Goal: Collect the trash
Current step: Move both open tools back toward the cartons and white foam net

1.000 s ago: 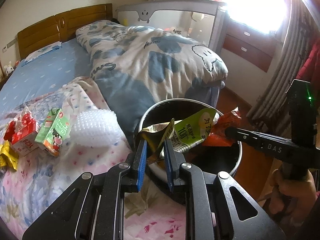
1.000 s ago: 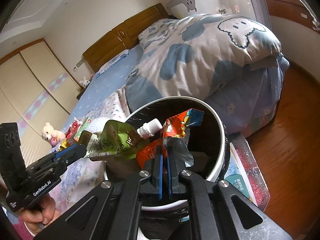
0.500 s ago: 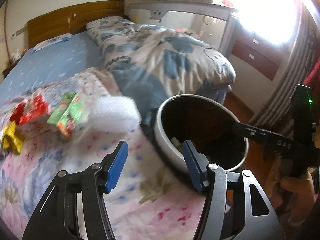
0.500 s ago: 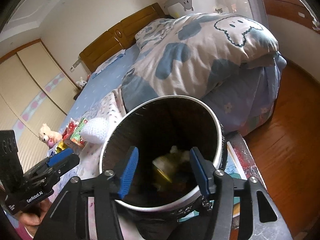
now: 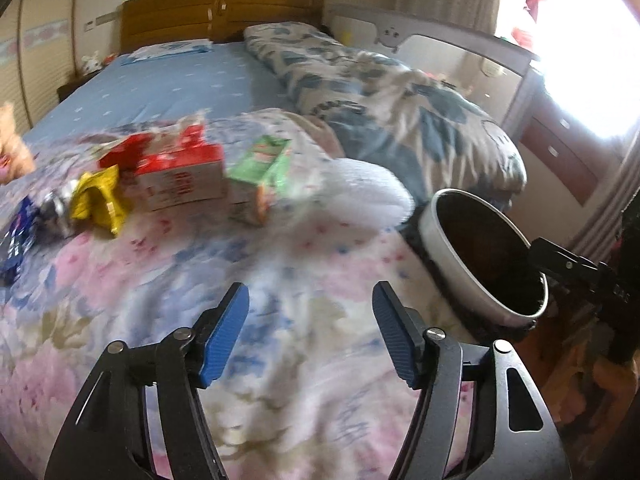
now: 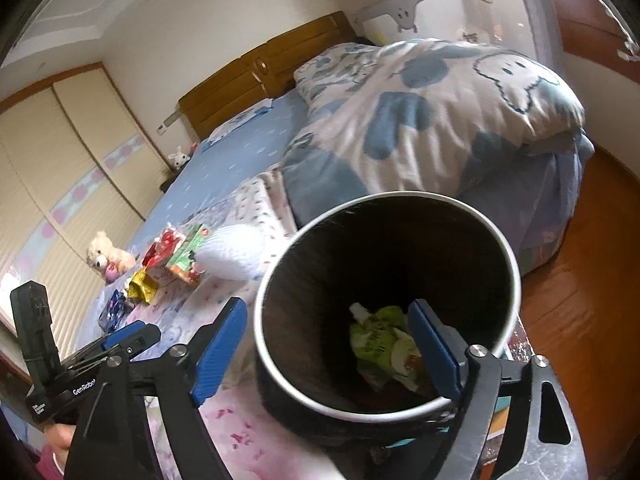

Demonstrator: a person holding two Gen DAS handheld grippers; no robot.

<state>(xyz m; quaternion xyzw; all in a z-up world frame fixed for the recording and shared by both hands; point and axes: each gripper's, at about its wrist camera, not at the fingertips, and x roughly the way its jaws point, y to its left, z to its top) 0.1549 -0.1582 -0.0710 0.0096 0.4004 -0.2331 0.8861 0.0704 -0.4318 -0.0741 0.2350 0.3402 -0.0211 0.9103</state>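
A dark trash bin with a white rim (image 6: 514,276) (image 5: 434,216) stands beside the bed; a green pouch (image 6: 378,338) and other wrappers lie at its bottom. My right gripper (image 6: 326,346) hovers over the bin, jaws opening, nothing between them. My left gripper (image 5: 310,334) hangs over the floral bedspread, jaws opening and empty; it also appears as the left gripper (image 6: 132,336) at the left edge of the right wrist view. On the bed lie a red carton (image 5: 178,180), a green carton (image 5: 262,174), a yellow wrapper (image 5: 100,196), a blue wrapper (image 5: 16,236) and white bubble wrap (image 5: 364,192).
A blue-and-white quilt (image 5: 400,108) is heaped on the bed's far side. A wooden headboard (image 5: 220,12) stands at the back. A teddy bear (image 6: 108,256) sits near the bed's left edge. Wooden floor (image 6: 592,280) lies to the bin's right.
Both grippers opened and let go of the pouch and wrappers, which now lie in the bin. My left gripper swung left, away from the bin and over the bedspread.
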